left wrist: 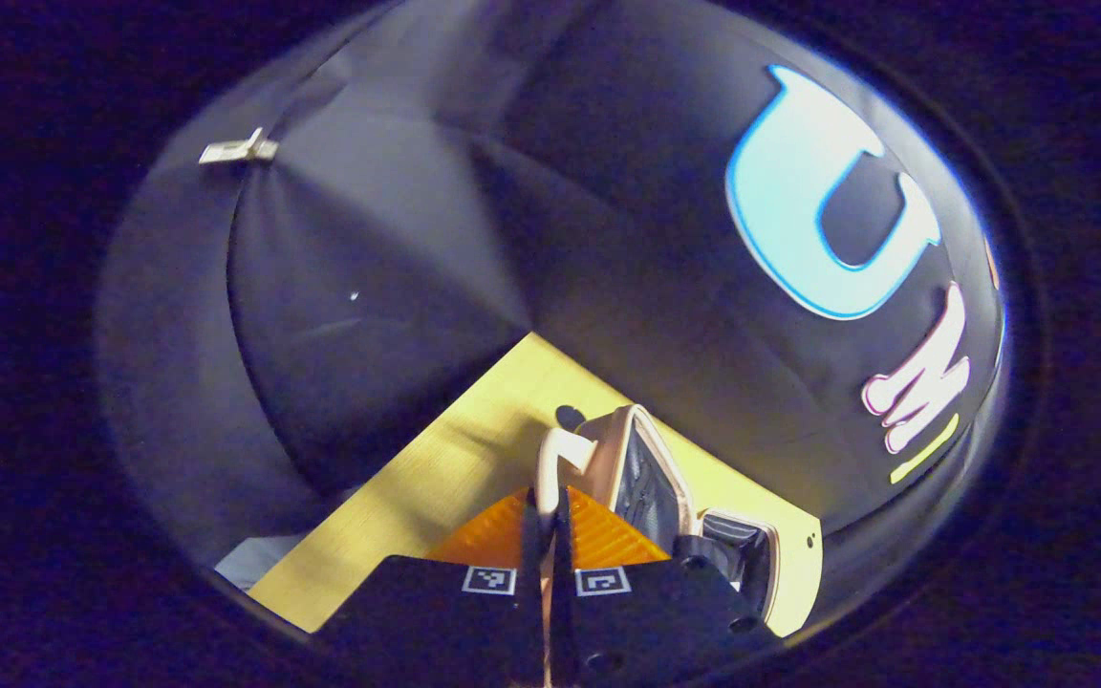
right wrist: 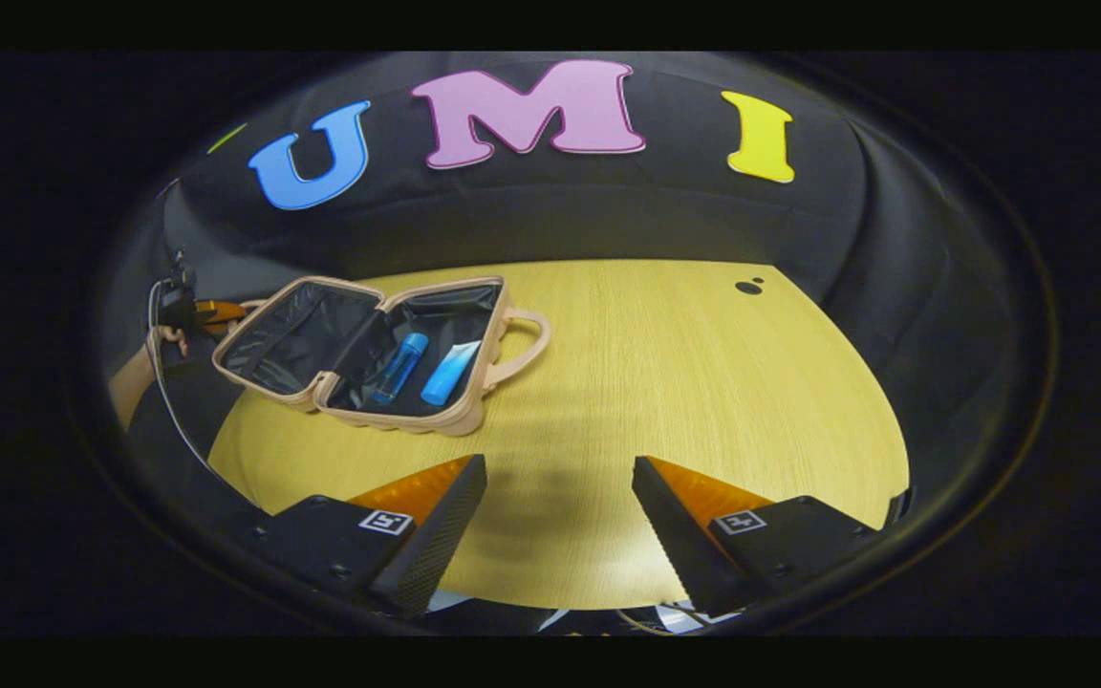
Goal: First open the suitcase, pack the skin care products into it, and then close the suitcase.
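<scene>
A beige suitcase (right wrist: 436,420) lies open on the yellow table (right wrist: 703,401) at the left. Its right half holds a dark blue bottle (right wrist: 399,366) and a light blue tube (right wrist: 450,373); the dark-lined left half (right wrist: 292,334) has nothing in it. My left gripper (right wrist: 211,312) sits at the outer edge of the left half. In the left gripper view my left gripper (left wrist: 547,511) is shut, with the beige loop handle (left wrist: 560,449) running down between its fingers. My right gripper (right wrist: 560,506) hovers open over bare table, in front of the suitcase and apart from it.
A small black mark (right wrist: 749,286) sits on the far right of the table. A hand and forearm (right wrist: 130,382) with a cable hold the left gripper beyond the table's left edge. The black cloth wall closes the table at the back.
</scene>
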Demonstrator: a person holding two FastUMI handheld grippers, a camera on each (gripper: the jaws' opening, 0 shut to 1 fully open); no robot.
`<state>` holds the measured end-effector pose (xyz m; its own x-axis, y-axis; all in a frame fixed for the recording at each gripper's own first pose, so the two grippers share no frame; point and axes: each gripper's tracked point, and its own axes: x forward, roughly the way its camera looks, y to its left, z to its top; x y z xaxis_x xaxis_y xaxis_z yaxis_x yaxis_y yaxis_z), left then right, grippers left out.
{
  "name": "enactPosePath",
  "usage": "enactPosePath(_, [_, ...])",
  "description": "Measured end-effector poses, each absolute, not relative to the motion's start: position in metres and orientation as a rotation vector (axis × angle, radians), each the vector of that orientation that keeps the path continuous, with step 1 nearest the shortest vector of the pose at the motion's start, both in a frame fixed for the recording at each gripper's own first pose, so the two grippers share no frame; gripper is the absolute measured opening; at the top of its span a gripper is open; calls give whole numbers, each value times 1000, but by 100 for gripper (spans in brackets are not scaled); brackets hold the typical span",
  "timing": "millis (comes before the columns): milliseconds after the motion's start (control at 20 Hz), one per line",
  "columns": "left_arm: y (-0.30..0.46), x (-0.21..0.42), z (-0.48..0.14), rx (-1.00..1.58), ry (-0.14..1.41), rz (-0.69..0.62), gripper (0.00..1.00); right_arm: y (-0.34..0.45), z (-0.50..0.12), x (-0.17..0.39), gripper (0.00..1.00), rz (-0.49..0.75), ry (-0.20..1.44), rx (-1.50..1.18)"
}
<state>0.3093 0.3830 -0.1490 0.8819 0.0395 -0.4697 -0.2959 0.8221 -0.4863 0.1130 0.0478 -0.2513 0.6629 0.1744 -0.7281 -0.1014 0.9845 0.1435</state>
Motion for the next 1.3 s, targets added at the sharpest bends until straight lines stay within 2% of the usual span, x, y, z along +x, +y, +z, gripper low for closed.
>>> enactPosePath(250, [269,302,-25,-486,353,59,8,15,-224,129,97,164,736,113])
enactPosePath(500, [110,308,2,-505,335,-82,8,-26,-219,140,97,125,697,146])
enactPosePath(650, [30,314,-25,-551,396,-148,8,-48,-205,144,97,139,650,111])
enactPosePath(850, [-46,329,-85,-542,489,-166,8,-73,-194,139,97,175,608,90])
enactPosePath(1100, [-104,356,-168,-433,612,-103,10,-85,-187,152,97,210,573,121])
enactPosePath(1300, [-130,353,-210,-348,686,-51,13,-97,-186,152,97,210,556,143])
